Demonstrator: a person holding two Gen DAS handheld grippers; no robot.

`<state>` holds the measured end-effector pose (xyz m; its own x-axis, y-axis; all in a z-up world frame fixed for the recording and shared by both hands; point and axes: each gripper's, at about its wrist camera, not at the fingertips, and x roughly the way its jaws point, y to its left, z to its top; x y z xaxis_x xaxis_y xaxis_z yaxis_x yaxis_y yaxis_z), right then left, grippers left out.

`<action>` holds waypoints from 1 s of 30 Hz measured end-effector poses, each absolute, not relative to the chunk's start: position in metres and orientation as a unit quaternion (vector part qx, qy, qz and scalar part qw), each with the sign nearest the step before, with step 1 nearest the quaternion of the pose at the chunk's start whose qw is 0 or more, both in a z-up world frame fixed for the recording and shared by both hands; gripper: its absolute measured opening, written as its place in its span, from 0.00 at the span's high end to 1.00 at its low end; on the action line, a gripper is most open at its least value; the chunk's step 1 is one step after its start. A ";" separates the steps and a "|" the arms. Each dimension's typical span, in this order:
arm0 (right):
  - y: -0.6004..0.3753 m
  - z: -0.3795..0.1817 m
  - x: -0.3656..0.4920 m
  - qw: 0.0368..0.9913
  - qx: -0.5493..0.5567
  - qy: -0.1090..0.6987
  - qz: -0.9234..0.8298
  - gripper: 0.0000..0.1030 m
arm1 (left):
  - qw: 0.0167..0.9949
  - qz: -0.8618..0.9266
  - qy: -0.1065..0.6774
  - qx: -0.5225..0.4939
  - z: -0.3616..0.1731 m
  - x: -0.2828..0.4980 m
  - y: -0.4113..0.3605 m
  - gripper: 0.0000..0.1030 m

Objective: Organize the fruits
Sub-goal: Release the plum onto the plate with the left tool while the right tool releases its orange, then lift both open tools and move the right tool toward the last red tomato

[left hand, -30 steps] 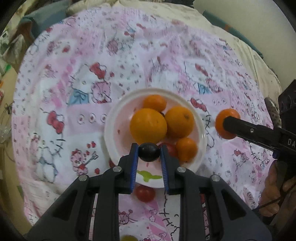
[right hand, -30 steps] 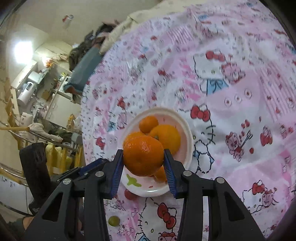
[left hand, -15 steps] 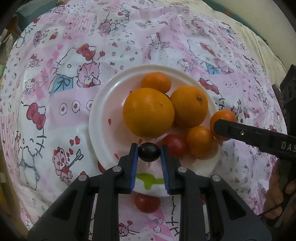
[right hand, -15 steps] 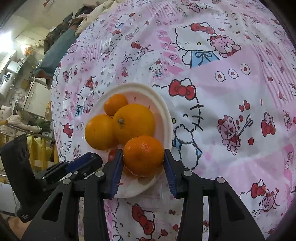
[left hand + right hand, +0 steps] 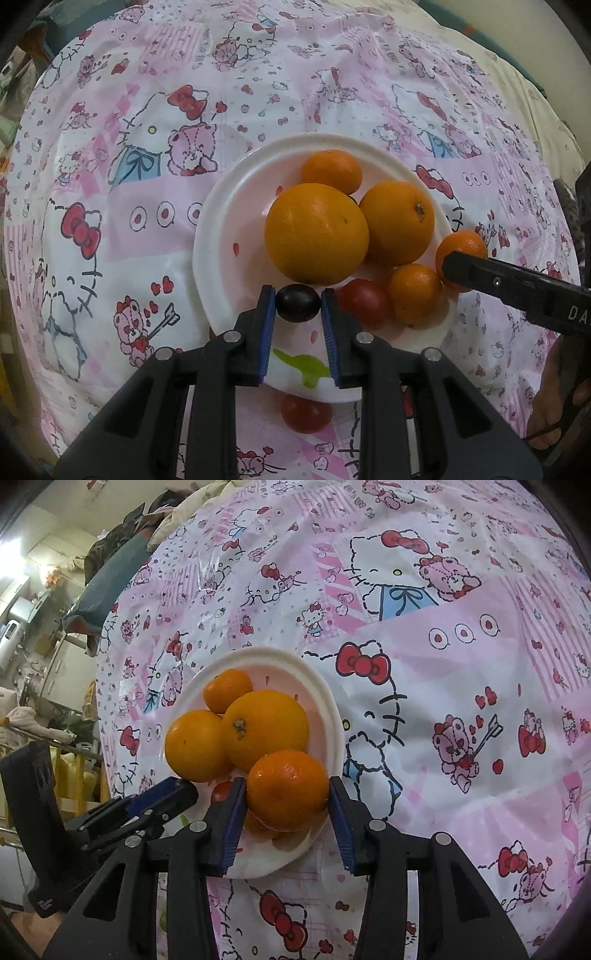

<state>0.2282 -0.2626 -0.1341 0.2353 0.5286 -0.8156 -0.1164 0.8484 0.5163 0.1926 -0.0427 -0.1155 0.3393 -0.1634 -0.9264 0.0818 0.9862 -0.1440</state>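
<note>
Both grippers are held over the plate (image 5: 221, 206). In the left gripper (image 5: 298, 305) a dark grape (image 5: 298, 304) is pinched between nearly closed pads, just above the plate's near side and in front of the front orange (image 5: 317, 233). The right gripper (image 5: 287, 791) has a mandarin (image 5: 288, 789) between its pads; its jaws have just been opening, and a thin gap shows on each side of the fruit, so it appears released, resting at the plate's near edge against another small fruit beneath it. The step in hand is judged to be setting both fruits down on the plate. Next, the right gripper would need to be lifted clear without nudging the mandarin off the rim, and the left jaws eased apart low enough that the grape does not roll. On the plate are held two big oranges, the second orange (image 5: 397, 223) beside the first, a far mandarin (image 5: 331, 171), a near mandarin (image 5: 415, 294) and a tomato (image 5: 363, 308). A second tomato (image 5: 306, 414) is left on the cloth (image 5: 110, 184), just outside the plate's near rim.
</note>
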 end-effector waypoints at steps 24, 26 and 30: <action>-0.268 -0.102 0.220 0.803 0.168 0.534 0.205 0.18 | 0.842 -0.065 0.534 -0.030 -0.088 0.186 -0.041 0.25; -0.267 -0.099 0.219 0.805 0.165 0.531 0.206 0.18 | 0.843 -0.061 0.533 -0.033 -0.087 0.186 -0.040 0.25; -0.269 -0.093 0.213 0.809 0.165 0.524 0.211 0.18 | 0.846 -0.059 0.529 -0.038 -0.082 0.183 -0.039 0.25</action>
<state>0.2129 -0.2690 -0.0928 0.3631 0.5131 -0.7777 -0.1684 0.8571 0.4868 0.1828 -0.0386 -0.0817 0.4342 -0.1400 -0.8899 0.0597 0.9902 -0.1266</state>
